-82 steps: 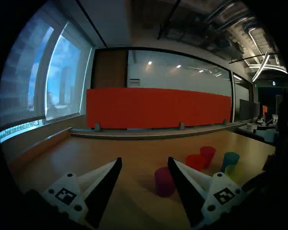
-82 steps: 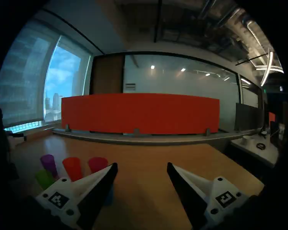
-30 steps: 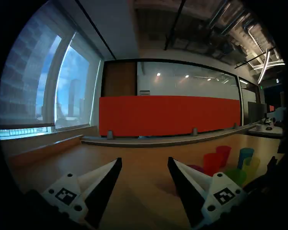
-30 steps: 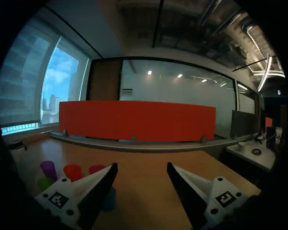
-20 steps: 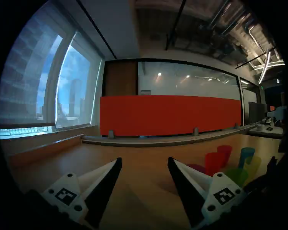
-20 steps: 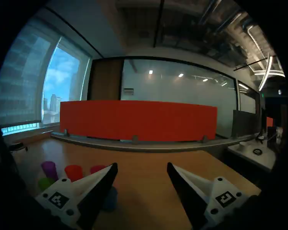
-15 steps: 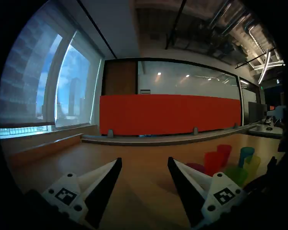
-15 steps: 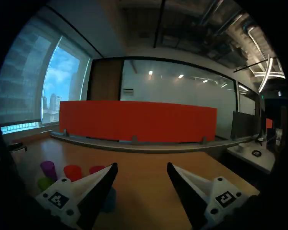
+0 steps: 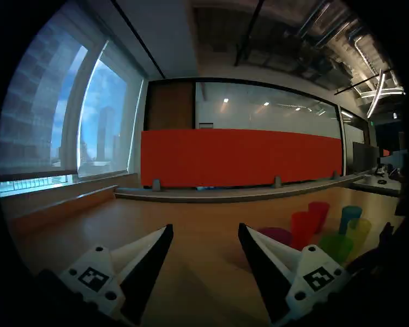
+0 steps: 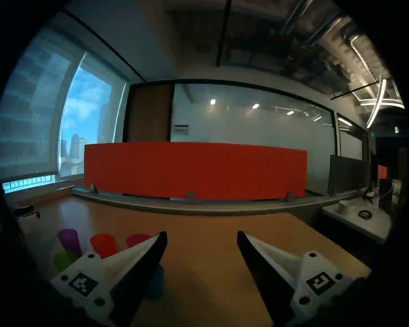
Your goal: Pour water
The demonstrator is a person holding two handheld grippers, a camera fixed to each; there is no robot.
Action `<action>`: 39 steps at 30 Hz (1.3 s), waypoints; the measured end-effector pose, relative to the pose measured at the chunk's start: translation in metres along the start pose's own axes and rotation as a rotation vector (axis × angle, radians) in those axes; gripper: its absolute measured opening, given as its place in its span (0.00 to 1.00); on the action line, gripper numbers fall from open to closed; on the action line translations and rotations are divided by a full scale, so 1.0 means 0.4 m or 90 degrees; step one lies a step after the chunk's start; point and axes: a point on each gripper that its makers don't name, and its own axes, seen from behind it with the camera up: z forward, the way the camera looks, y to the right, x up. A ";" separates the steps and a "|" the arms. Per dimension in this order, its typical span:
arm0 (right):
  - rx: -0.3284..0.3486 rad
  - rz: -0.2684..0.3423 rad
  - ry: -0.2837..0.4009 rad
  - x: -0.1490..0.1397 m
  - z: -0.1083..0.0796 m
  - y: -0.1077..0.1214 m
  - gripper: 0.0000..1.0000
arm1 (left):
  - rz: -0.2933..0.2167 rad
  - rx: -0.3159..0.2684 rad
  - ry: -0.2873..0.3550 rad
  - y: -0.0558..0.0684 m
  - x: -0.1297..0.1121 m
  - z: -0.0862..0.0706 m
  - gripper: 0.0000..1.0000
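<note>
Wooden table [image 9: 95, 218] bears cups [image 9: 302, 229] right of left gripper's [image 9: 204, 228] fingers [image 9: 150, 259].

Cups [image 9: 301, 229] are clustered on the surface [image 9: 204, 218], seen at the right in the left gripper view, at the left in the right gripper view. A partition [image 9: 237, 158] is set along the far edge behind them.

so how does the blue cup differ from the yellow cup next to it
The blue cup is teal-blue; the yellow cup is pale yellow. The blue cup stands farther back; the yellow cup sits nearer and partly covers its lower side. Both stand upright on the wooden table.
</note>
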 end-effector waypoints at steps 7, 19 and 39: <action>0.001 0.000 0.000 -0.003 0.000 0.002 0.99 | 0.000 0.000 -0.003 -0.002 -0.004 0.002 0.88; 0.000 -0.003 0.002 -0.006 -0.011 0.006 0.99 | 0.002 -0.001 -0.005 0.001 -0.010 0.003 0.88; -0.002 0.012 0.062 -0.007 0.000 0.051 0.99 | 0.002 -0.001 -0.005 0.001 -0.011 0.004 0.88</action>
